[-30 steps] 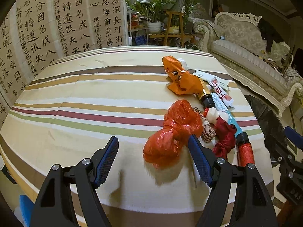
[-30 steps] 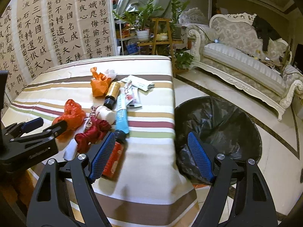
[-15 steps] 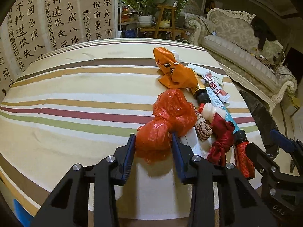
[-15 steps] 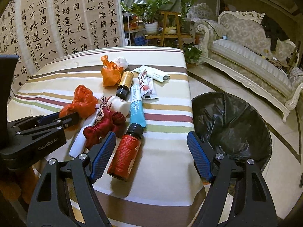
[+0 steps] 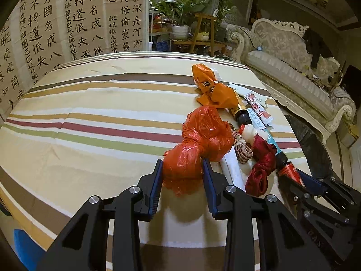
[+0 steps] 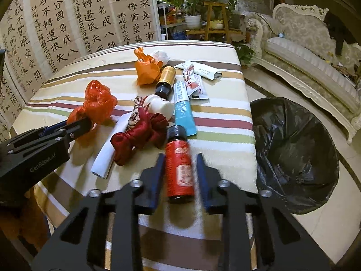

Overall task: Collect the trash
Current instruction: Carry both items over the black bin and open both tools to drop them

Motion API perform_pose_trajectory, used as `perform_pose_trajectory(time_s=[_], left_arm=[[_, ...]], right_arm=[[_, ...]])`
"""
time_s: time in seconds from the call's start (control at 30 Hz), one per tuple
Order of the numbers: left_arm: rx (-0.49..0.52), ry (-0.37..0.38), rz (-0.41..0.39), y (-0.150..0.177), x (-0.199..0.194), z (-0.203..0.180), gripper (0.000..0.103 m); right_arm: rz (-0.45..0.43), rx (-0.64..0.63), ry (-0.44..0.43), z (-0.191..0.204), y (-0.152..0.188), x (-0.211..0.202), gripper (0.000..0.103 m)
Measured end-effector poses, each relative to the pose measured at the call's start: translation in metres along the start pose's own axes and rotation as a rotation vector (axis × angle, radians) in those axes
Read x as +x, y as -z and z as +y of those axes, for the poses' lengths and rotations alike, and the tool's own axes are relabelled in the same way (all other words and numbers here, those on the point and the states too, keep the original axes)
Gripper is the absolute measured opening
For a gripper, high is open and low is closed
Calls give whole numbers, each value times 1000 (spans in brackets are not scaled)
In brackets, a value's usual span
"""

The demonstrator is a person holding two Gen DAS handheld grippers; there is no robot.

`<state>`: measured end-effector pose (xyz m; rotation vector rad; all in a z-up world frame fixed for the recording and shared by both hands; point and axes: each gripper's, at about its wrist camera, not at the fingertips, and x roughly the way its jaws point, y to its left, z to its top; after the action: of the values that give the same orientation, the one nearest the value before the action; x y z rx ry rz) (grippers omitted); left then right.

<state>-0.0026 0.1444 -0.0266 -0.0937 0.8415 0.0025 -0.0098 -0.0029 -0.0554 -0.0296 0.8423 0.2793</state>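
- Now the left hand-held gripper [image 5: 182, 174] is clamped on the near end of a crumpled red-orange plastic bag [image 5: 200, 144], its blue pads pressed into both sides; the bag lies on the striped tabletop [image 5: 90, 117].
- Its jaws have just been closing, and the bag is between them.
- On the right, the right hand-held gripper [image 6: 179, 171] is clamped around a small red bottle [image 6: 179, 167] with a black cap, which lies on the tabletop near its right edge, cap pointing away from the camera.
- These jaws too have just been closing, with the bottle between them.
- Between the two held things lie a knotted dark red cloth [image 6: 140, 135], a coil of cord [image 6: 135, 117], a white paper roll [image 6: 108, 155] and a small white bottle [image 6: 159, 106].
- Farther back rest a light blue tube [image 6: 183, 108], a gold-labelled dark bottle [image 6: 165, 81], flat sachets [image 6: 196, 83] and an orange bag [image 6: 146, 72].
- Just beside the tabletop on the floor stands an open bin lined with a black bag [image 6: 295, 158].
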Motion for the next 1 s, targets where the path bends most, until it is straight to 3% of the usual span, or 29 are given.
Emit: perform_pose_trajectory(time_s=[0.43, 1.0], left_arm=[[5, 9, -65, -1, -19, -21, 34], [153, 114, -83, -12, -4, -120, 34]], right_arm=[[-56, 33, 19, -19, 3, -17, 23], [-139, 198, 194, -127, 7, -38, 23]])
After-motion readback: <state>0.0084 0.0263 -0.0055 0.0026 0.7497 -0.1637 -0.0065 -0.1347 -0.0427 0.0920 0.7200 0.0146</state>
